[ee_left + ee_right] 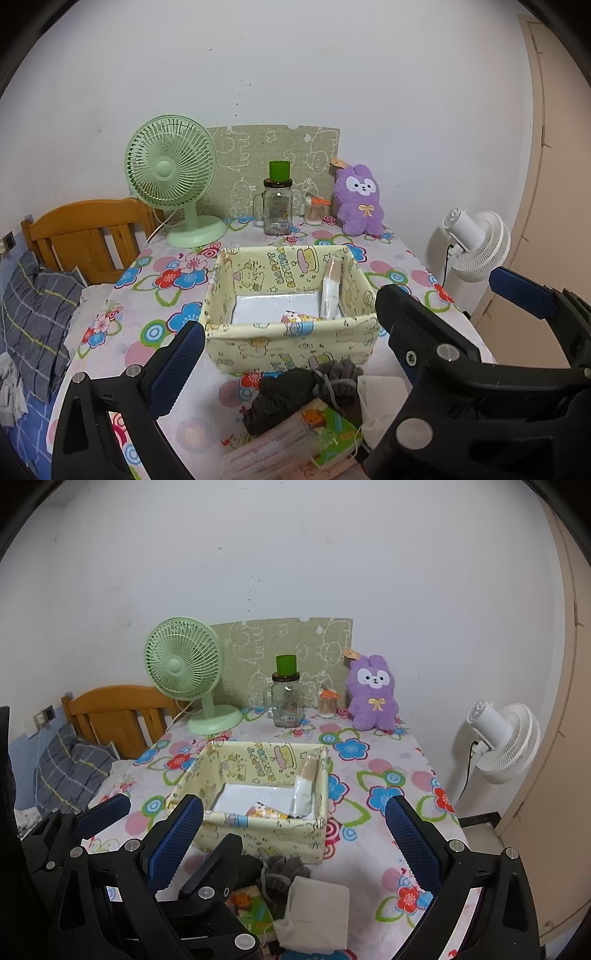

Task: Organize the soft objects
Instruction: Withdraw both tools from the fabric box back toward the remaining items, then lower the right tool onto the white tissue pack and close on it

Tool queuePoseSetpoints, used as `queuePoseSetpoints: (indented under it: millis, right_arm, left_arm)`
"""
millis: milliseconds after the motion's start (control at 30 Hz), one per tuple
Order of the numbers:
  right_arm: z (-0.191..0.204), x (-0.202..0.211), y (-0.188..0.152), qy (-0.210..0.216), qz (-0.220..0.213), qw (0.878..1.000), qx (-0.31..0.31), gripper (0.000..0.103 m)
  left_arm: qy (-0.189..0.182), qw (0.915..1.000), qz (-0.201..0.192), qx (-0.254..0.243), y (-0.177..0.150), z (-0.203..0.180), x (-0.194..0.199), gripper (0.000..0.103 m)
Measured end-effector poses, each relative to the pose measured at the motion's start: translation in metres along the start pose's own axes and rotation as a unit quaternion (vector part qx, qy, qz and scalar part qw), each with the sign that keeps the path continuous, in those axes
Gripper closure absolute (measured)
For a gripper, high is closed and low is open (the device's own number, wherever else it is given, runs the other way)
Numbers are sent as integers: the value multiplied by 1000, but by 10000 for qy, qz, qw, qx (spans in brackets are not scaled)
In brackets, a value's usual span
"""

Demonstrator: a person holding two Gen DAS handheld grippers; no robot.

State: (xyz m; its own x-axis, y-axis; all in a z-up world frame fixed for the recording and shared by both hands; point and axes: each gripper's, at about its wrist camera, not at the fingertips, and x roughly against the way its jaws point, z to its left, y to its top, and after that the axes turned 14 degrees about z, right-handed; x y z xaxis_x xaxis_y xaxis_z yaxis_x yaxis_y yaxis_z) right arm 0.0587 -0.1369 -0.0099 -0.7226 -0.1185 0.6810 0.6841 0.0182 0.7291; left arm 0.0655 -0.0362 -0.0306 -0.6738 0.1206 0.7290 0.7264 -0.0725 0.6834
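Note:
A yellow cartoon-print fabric basket (295, 347) (258, 836) stands mid-table and holds white packets and a small printed pouch. In front of it lie a dark grey sock bundle (306, 391) (280, 871), a folded white cloth (317, 915) and a green picture pack (325, 432). A purple plush rabbit (360, 201) (373, 694) sits at the back. My left gripper (291, 350) is open and empty above the socks. My right gripper (295, 834) is open and empty, to the right of the left gripper (166, 834).
A green desk fan (173, 177) (188, 672), a glass jar with a green lid (277, 206) (287, 698) and a cotton-swab pot (316, 210) stand at the back. A white fan (506, 738) stands off the table's right edge. A bed (40, 302) lies left.

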Motion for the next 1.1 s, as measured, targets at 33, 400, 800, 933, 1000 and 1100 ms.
queuePoseSetpoints:
  millis: [33, 400, 800, 933, 1000, 1100]
  right_arm:
    - [0, 1, -3, -16, -13, 10000, -17, 3]
    - [-4, 7, -27, -3, -28, 10000, -37, 5]
    - [-7, 5, -48, 120, 49, 9999, -73, 10]
    - [-9, 3, -56, 84, 10, 9999, -127, 10]
    - [-10, 2, -60, 51, -27, 9999, -143, 10]
    - [-11, -1, -65, 85, -29, 9999, -137, 11]
  left_arm:
    - [-7, 10000, 9, -3, -2, 0, 0, 0]
    - [-10, 10000, 36, -25, -24, -6, 3, 0]
    - [-148, 9998, 64, -93, -44, -14, -1, 0]
    - [-156, 9998, 98, -124, -50, -17, -7, 1]
    - [-162, 9997, 92, -134, -52, -17, -9, 1]
    - [-169, 9997, 64, -165, -56, -17, -12, 1]
